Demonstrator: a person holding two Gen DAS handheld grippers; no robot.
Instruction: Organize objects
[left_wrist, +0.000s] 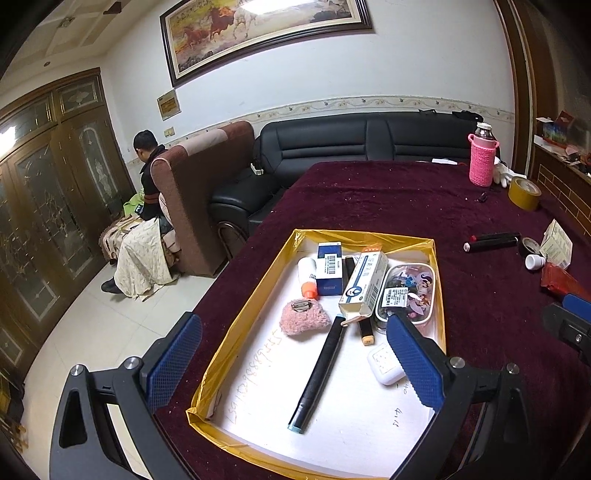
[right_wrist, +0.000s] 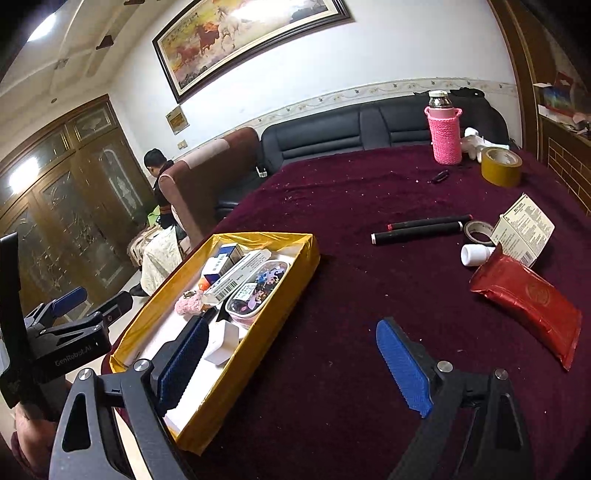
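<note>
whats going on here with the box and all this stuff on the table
A person holds two grippers over a table, tidying small items into a yellow-edged box. Both the left gripper and right gripper are open and empty. Two black markers, a red packet and a small white bottle lie outside.

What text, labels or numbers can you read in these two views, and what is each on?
"GenRobot.AI": on the left claw's black body, right wrist view.
"4 11", roughly: handwritten on the tray's white floor.
Long orange handwritten number on the tray floor: too faint to read.
Blue and white box: barcode only, print too small.
Long white carton: print blurred.
Oval tin's sticker: unreadable.
White leaflet: print too small.
Red packet: embossed seal, illegible.
</note>
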